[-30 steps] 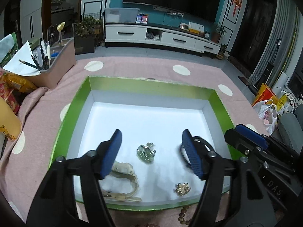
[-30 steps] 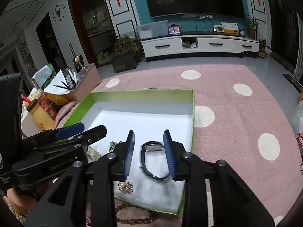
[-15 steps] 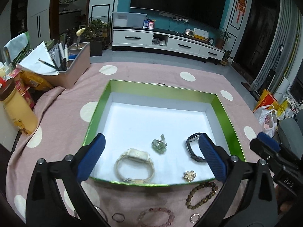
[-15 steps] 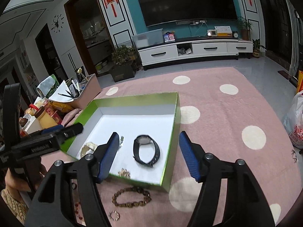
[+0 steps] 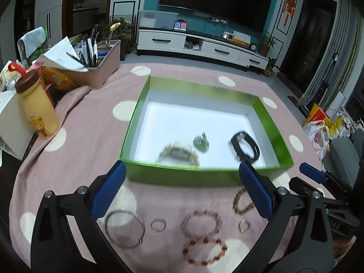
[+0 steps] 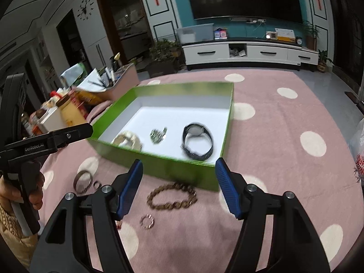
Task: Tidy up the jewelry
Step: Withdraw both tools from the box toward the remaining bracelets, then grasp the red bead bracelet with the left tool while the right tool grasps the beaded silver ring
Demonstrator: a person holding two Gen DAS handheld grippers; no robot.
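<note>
looking down my left gripper (image 5: 182, 190), i see its blue fingers spread wide with nothing between them. my right gripper (image 6: 179, 187) is wide apart too and holds nothing. both hang over the pink dotted cloth (image 6: 284, 159), just in front of the green box (image 5: 204, 177).

inside the box sit a pale watch (image 5: 178, 152), a small green charm (image 5: 201, 142) and a black watch (image 6: 197, 141). the pale watch and charm are close together, and the black watch is off to the right.

more jewelry lies on the cloth in front of the box: a silver bangle (image 5: 124, 227), a small ring (image 5: 158, 224), two pink bead bracelets (image 5: 202, 224), a brown bead bracelet (image 6: 173, 199) and a tiny bead ring (image 6: 147, 221).
</note>
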